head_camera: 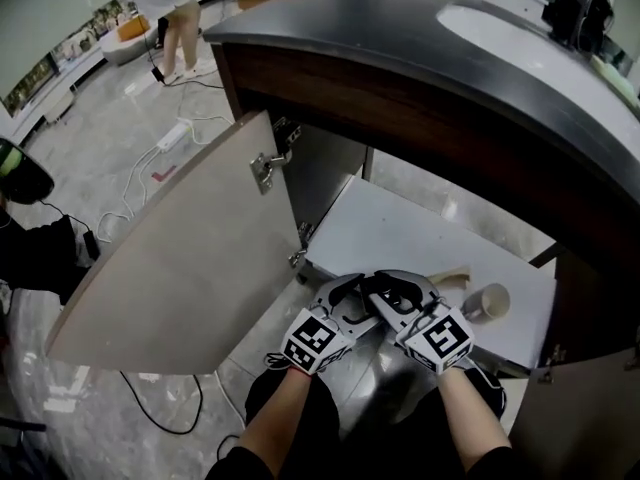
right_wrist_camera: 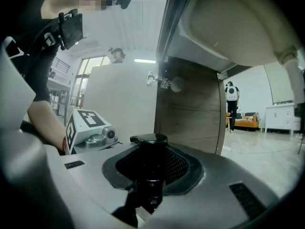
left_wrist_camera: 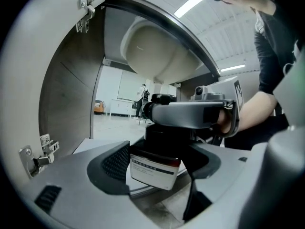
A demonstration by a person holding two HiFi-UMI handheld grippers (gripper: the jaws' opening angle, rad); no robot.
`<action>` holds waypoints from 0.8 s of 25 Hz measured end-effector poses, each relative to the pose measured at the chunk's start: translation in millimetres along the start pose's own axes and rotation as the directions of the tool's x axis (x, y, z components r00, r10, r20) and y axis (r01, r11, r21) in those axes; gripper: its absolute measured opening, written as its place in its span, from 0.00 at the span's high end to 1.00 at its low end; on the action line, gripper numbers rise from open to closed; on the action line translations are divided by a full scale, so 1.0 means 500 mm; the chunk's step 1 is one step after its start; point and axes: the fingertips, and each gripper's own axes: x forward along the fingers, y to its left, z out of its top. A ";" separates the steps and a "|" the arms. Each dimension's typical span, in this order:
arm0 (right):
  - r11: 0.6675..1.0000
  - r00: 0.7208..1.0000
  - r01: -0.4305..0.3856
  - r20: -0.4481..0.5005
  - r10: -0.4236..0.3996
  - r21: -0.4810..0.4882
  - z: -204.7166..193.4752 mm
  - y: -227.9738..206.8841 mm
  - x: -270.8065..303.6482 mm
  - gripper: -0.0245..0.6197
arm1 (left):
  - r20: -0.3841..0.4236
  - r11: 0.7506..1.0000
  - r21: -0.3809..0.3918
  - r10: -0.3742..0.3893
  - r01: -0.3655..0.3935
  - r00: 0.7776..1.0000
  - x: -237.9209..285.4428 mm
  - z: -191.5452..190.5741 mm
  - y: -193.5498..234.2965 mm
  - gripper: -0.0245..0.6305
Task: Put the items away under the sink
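Note:
A dark brown bottle with a white label and a black cap is held by both grippers in front of the open cabinet under the sink. My left gripper is shut on the bottle's body. My right gripper is shut on its neck just below the cap, and it shows as a grey bar across the bottle's top in the left gripper view. In the head view the left gripper and the right gripper meet nose to nose at the cabinet floor's front edge, hiding the bottle.
The left cabinet door stands wide open; part of the right door shows. On the white cabinet floor lie a cream cup on its side and a beige piece. The dark counter overhangs. Cables and a power strip cross the floor.

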 end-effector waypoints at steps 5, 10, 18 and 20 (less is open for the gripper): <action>0.999 0.999 0.029 -0.034 -0.029 -0.019 -0.028 -0.032 0.030 0.80 | -0.052 1.000 -0.012 0.014 -0.014 0.999 0.032 -0.018 0.035 0.45; 0.993 0.999 0.053 -0.001 -0.053 0.102 -0.052 -0.063 0.047 0.80 | -0.038 0.999 0.005 0.042 -0.042 0.998 0.042 -0.035 0.058 0.45; 0.998 0.999 0.042 -0.032 -0.041 0.055 -0.079 -0.070 0.069 0.80 | -0.005 0.998 0.016 0.069 -0.069 0.998 0.054 -0.057 0.081 0.45; 0.998 0.998 0.046 -0.045 -0.044 0.039 -0.086 -0.074 0.070 0.80 | -0.008 0.997 0.021 0.071 -0.071 0.997 0.062 -0.062 0.083 0.45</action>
